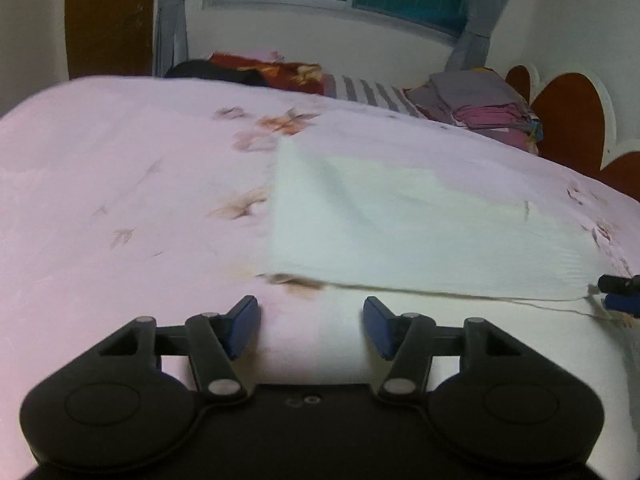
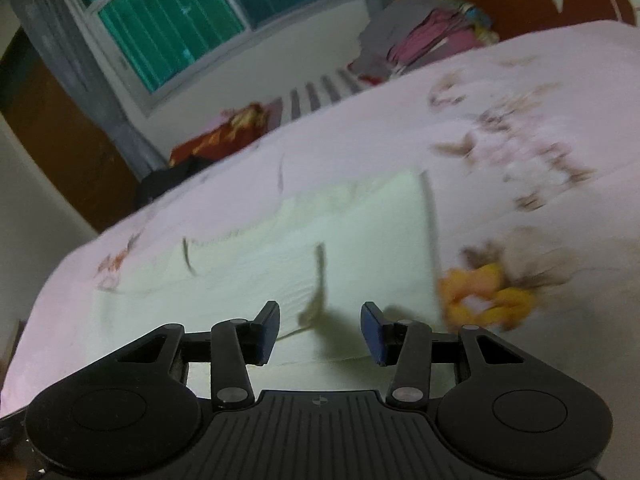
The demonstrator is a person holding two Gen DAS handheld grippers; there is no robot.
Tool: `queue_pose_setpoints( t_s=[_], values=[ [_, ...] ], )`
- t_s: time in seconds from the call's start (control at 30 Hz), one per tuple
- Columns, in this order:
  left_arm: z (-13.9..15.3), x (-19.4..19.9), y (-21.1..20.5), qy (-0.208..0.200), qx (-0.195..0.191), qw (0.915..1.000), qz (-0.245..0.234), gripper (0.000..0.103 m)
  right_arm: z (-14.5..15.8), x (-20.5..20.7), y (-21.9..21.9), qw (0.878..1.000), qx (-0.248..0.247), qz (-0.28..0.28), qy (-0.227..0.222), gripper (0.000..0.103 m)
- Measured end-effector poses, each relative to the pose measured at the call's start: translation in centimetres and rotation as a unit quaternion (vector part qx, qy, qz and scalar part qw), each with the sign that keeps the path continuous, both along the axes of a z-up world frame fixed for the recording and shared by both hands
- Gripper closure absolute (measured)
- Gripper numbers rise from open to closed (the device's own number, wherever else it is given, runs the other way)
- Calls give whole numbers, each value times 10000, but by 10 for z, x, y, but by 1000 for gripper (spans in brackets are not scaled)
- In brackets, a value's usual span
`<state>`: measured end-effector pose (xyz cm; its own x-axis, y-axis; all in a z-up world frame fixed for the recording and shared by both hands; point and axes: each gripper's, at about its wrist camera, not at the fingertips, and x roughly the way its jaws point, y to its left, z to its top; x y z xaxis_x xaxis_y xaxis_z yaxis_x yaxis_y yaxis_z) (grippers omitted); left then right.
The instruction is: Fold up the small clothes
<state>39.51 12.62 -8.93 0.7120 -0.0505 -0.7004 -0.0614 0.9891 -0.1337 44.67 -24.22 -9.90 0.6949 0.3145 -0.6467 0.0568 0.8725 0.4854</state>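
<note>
I am holding my left tool [image 1: 312, 326] released over bare bed [image 1: 120, 160], beside the pale garment [image 1: 400, 216] lying partly folded there. My right tool [image 2: 320, 334] is hovering unclenched over its near edge, gripping nothing. Both views are blurring; I am risking a missed corner, or dragging the fold crooked toward the yellow scrunchie [image 2: 486, 298].

No readable text, label, brand or number in either view; frames blurred
</note>
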Motion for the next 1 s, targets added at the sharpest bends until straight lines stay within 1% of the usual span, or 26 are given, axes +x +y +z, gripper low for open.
queue_pose_setpoints(
  t_s=[0.1, 0.2, 0.23, 0.3, 0.33, 0.37, 0.4, 0.43, 0.47, 0.5, 0.53, 0.6, 0.7, 0.73, 0.77, 0.83, 0.87, 1.0],
  values=[
    [-4, 9, 4, 70, -167, 9996, -204, 49, -11, 11, 13, 9998, 16, 8, 177, 57],
    [-11, 20, -4, 93, -78, 9994, -339, 49, -14, 17, 20, 9998, 24, 32, 201, 57],
    [-12, 24, -4, 68, 7, 9994, -333, 51, -14, 20, 22, 9998, 16, 51, 200, 57],
    [-16, 28, 3, 41, -77, 9997, -249, 56, -14, 25, 27, 9998, -35, 62, 198, 58],
    [-16, 30, 6, 36, -99, 9997, -218, 59, -13, 27, 29, 9998, -33, 53, 190, 66],
    [-17, 30, 9, 34, -114, 9997, -222, 60, -13, 29, 30, 9998, -26, 59, 187, 88],
    [-18, 31, 11, 37, -129, 9995, -277, 60, -14, 32, 31, 9997, -4, 84, 222, 94],
    [-19, 32, 10, 33, -75, 9993, -362, 59, -15, 34, 33, 9997, -9, 85, 238, 95],
    [-19, 32, 9, 26, 16, 9990, -449, 59, -15, 36, 35, 9997, -64, 109, 222, 99],
    [-20, 32, 7, 15, 120, 9985, -535, 59, -14, 37, 39, 9996, -156, 167, 184, 99],
    [-20, 32, 7, 15, 138, 9983, -569, 59, -11, 37, 43, 9993, -271, 212, 115, 99],
    [-19, 31, 10, 23, 66, 9983, -581, 61, 0, 33, 47, 9983, -511, 243, -149, 100],
    [-19, 31, 14, 39, -65, 9985, -551, 62, 18, 18, 27, 9974, -294, -302, -579, 100],
    [-19, 31, 14, 37, -55, 9984, -560, 62, 20, 14, 17, 9961, -328, -550, -599, 100],
    [-19, 31, 14, 31, -42, 9984, -566, 62, 18, 11, 8, 9952, -347, -744, -527, 100],
    [-20, 32, 14, 23, -21, 9983, -586, 63, 7, 10, -2, 9961, -442, -724, -250, 100],
    [-20, 32, 15, 26, -28, 9982, -593, 63, 4, 9, -4, 9963, -484, -688, -190, 100],
    [-18, 35, 18, 79, -126, 9983, -557, 65, -3, 3, -7, 9966, -519, -622, -142, 100]
  ],
)
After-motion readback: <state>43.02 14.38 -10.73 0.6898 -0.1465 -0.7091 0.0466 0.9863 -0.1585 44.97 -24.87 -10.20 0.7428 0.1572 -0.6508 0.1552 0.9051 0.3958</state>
